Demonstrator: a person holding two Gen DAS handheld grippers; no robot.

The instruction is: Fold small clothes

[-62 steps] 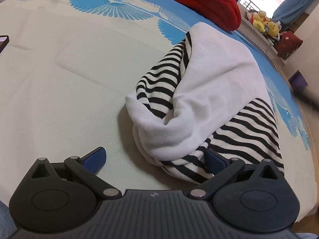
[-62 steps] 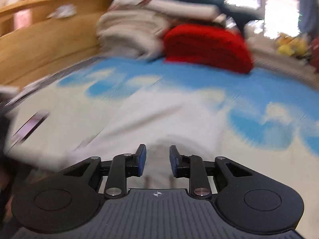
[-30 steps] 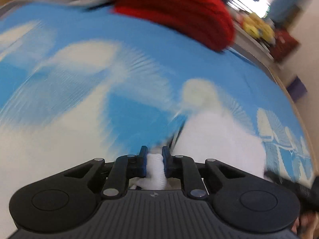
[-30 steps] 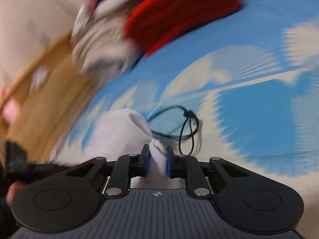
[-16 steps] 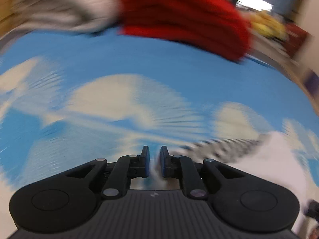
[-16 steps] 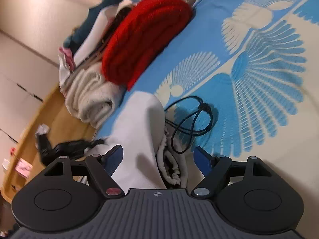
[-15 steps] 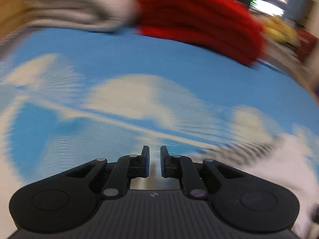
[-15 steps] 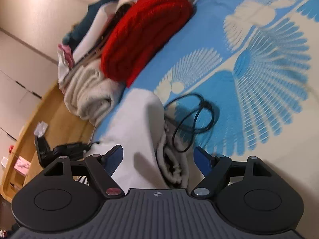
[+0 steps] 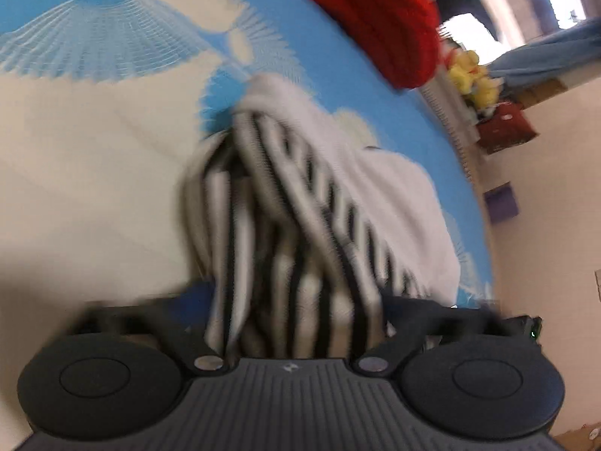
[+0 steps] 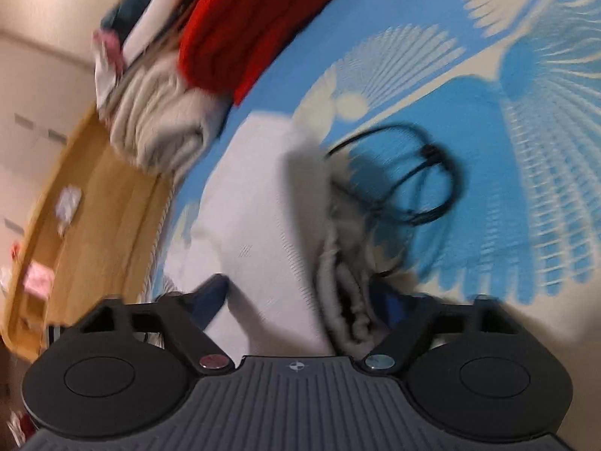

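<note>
A small knit garment, white with black-and-white striped parts, lies bunched on the blue and cream bed sheet. My left gripper is open, its jaws wide apart on either side of the striped end; the cloth covers the gap between them. In the right wrist view the white side of the garment lies folded over, its layered edge facing right. My right gripper is open with its jaws spread around the cloth, which hides part of the right finger. Both views are blurred.
A red knit item and folded beige cloth lie stacked at the head of the bed. A black looped cord lies on the sheet beside the garment. A wooden bed frame runs along the left. Yellow plush toys sit beyond the bed.
My left gripper was shut half a second ago and is now open around the striped end. My right gripper stayed open and moved closer over the white cloth.
</note>
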